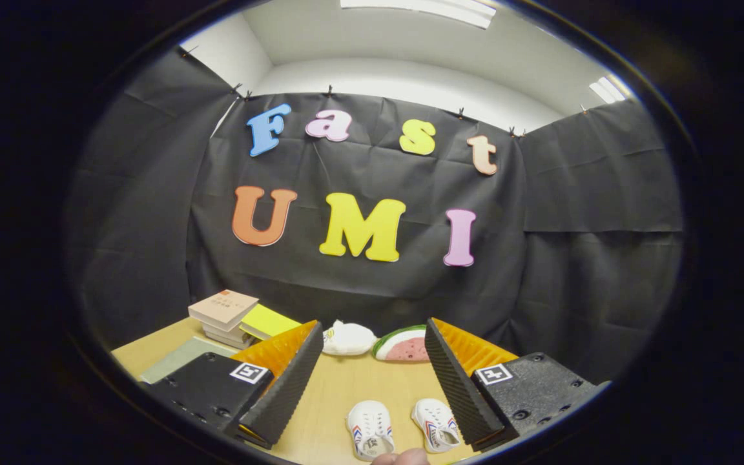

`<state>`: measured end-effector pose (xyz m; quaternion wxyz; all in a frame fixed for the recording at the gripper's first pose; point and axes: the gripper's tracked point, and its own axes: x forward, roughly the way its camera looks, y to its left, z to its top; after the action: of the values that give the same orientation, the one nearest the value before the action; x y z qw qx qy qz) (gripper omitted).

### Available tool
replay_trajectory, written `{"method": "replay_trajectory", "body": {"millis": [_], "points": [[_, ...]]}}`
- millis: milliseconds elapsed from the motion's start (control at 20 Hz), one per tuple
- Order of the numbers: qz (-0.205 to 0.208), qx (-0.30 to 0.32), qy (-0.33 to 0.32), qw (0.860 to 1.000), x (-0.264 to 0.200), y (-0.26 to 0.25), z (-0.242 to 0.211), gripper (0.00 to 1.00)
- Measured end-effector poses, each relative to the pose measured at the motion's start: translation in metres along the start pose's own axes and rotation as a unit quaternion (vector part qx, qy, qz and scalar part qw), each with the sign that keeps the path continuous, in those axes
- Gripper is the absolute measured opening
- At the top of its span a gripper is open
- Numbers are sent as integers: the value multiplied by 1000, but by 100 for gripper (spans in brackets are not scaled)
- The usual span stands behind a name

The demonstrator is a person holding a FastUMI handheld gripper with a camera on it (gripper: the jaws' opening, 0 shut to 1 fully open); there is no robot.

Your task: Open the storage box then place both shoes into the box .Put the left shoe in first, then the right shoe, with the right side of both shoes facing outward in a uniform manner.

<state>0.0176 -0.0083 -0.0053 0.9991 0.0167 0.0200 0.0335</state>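
Two small white shoes with red and blue side stripes stand side by side on the wooden table, toes pointing away from me. One shoe [369,427] lies between my fingers, and the other shoe [435,423] sits close against the right finger. My gripper [372,339] is open and held above them, with nothing between its fingers. A fingertip of a person's hand [402,457] shows just in front of the shoes.
A stack of books [223,316] with a yellow-green book [270,321] stands at the back left, with a grey flat board [181,358] in front of it. A white plush toy [348,338] and a watermelon-slice toy [404,345] lie along the back wall.
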Motion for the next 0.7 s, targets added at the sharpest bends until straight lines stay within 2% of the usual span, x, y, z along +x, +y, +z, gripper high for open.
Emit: {"method": "replay_trajectory", "body": {"millis": [300, 500, 700], "points": [[57, 4, 17, 998, 2, -6, -3, 100], [149, 27, 56, 987, 6, 8, -24, 100], [234, 38, 98, 966, 12, 17, -57, 100]]}}
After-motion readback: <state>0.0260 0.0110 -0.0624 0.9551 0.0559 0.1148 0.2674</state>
